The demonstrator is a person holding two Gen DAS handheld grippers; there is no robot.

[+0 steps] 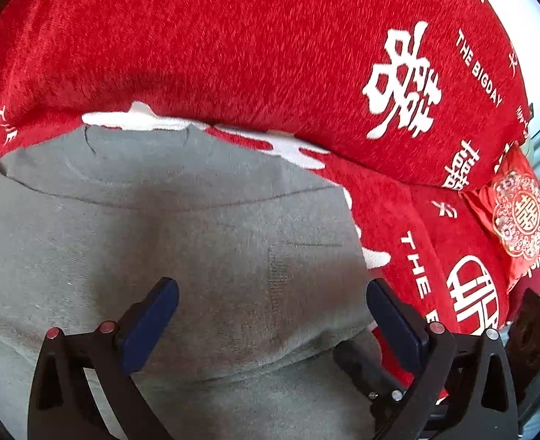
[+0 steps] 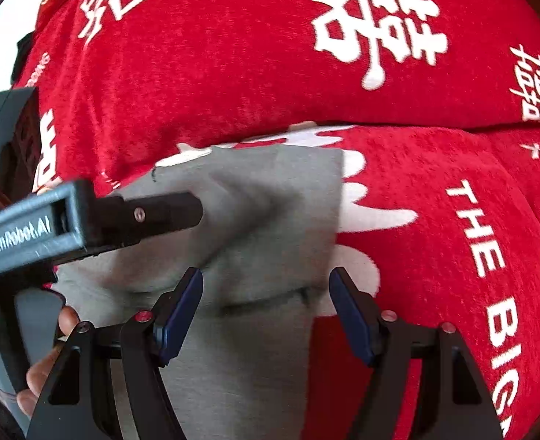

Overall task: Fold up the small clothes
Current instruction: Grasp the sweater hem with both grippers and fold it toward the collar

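A grey knit garment lies flat on a red bed cover, folded into a rough rectangle; it also shows in the right wrist view. My left gripper is open just above the garment, jaws wide apart with nothing between them. My right gripper is open over the garment's right part, near its right edge, holding nothing. The left gripper's body reaches in from the left in the right wrist view, over the garment.
The red cover with white characters spreads to the right. A big red pillow lies just behind the garment. A small red embroidered cushion sits at the far right. A dark object stands at the right edge.
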